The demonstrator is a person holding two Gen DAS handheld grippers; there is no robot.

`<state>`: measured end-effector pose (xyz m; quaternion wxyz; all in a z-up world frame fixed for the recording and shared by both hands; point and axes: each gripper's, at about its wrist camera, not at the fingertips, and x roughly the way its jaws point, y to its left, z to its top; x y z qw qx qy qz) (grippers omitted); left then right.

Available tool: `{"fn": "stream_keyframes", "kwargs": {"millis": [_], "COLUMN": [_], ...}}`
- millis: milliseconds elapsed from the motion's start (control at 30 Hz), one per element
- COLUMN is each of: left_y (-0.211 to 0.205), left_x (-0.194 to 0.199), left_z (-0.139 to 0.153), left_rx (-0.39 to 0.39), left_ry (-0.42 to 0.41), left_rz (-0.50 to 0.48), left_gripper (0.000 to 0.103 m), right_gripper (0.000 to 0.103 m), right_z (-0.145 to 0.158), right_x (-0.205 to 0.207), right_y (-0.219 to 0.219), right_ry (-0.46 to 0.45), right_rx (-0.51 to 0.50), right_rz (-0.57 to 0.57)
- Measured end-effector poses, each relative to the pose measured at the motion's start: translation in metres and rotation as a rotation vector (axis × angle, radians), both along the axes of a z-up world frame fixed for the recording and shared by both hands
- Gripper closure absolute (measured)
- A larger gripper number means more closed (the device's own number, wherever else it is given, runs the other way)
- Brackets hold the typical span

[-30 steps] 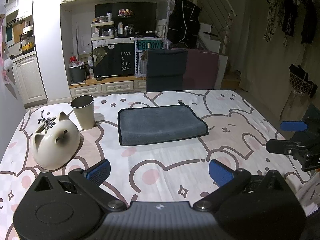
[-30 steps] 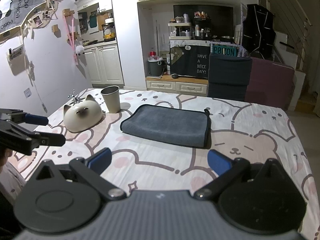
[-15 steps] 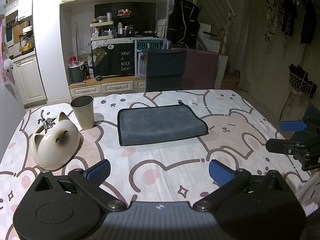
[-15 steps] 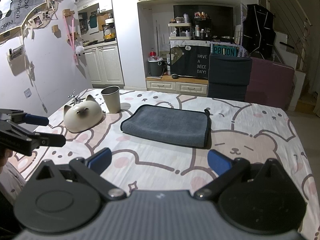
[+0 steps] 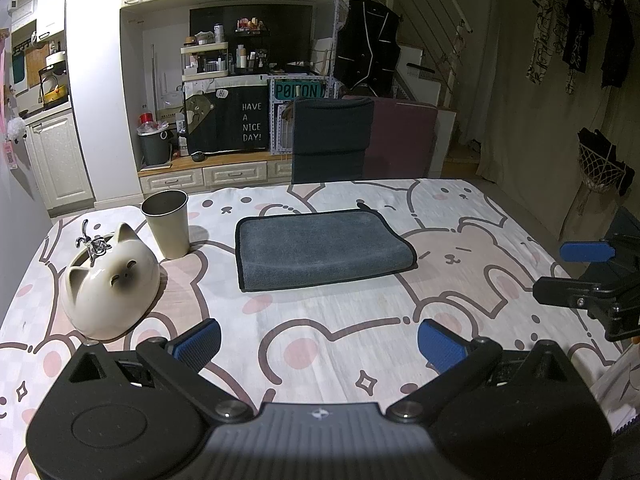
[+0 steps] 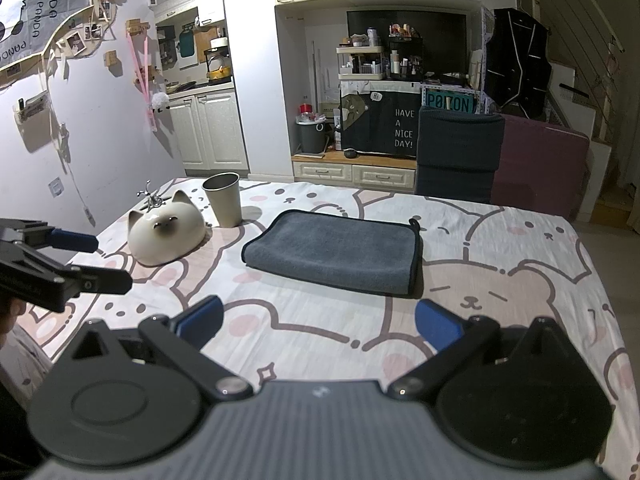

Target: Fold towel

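A grey towel [image 5: 320, 248] with a dark hem lies folded flat in the middle of the table, also in the right wrist view [image 6: 336, 256]. My left gripper [image 5: 318, 344] is open and empty, held back near the table's front edge, well short of the towel. My right gripper [image 6: 318, 328] is open and empty too, also well short of the towel. Each gripper shows in the other's view: the right one at the right edge [image 5: 576, 272], the left one at the left edge [image 6: 84, 260].
A white cat-shaped ceramic bowl [image 5: 110, 284] and a metal cup [image 5: 167, 224] stand left of the towel. The table wears a bear-print cloth [image 5: 460, 248]. A dark chair [image 5: 332, 140] stands behind the far edge.
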<state>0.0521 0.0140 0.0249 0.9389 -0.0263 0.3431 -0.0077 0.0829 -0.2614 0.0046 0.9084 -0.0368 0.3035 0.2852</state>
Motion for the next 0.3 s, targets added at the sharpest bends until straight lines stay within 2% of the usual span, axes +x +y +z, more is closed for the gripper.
{"fn": "stream_keyframes", "kwargs": {"millis": [300], "left_y": [0.0003], "left_x": [-0.0004], "left_z": [0.0003], "left_rx": [-0.003], "left_ry": [0.001], "left_rz": [0.009], "left_gripper": [0.000], "right_gripper": [0.000], "right_z": [-0.0002], "right_x": [0.0000], "right_y": [-0.0001], "right_ry": [0.001], "right_rx": [-0.001], "right_rz": [0.000]}}
